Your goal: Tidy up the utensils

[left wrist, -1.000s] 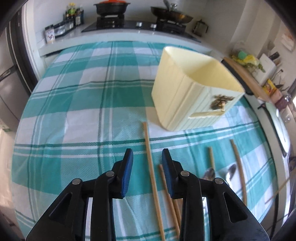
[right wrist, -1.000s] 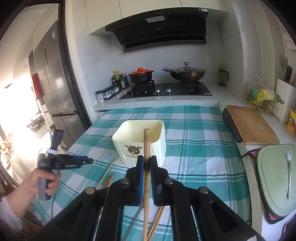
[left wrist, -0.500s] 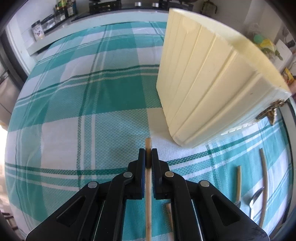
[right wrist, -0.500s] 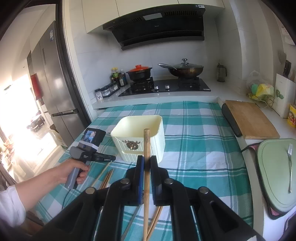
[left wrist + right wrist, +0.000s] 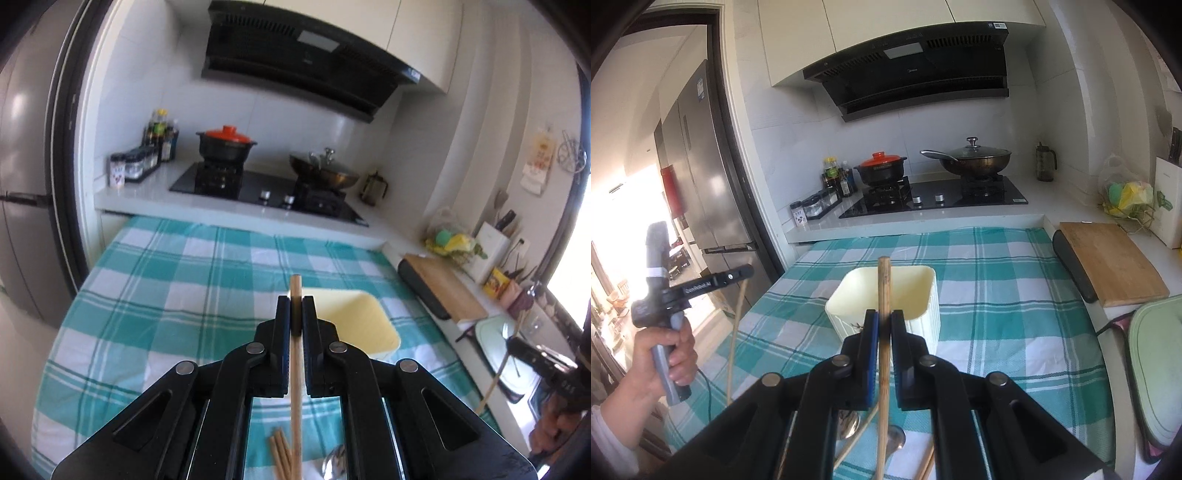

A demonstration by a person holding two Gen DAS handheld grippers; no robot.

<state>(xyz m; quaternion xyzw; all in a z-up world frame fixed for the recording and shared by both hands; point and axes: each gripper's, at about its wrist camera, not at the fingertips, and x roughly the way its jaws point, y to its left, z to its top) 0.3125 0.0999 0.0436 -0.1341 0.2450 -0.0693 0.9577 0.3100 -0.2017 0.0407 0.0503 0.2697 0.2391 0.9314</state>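
Ahead of the left hand-held gripper, in the left wrist view, a cream utensil holder stands on the checked table, slightly to the right and lower. Its jaws are pressed together on a wooden chopstick whose long axis runs along the fingers, tip pointing at the holder. More chopsticks lie on the cloth beneath. At the right edge the other gripper appears with its own stick.

Straight ahead in the right wrist view, the same holder sits just beyond the right hand-held gripper, nearer than to the left one. This gripper pinches a second chopstick, likewise pointing forward. At left, a hand holds the left gripper raised, its stick hanging down.
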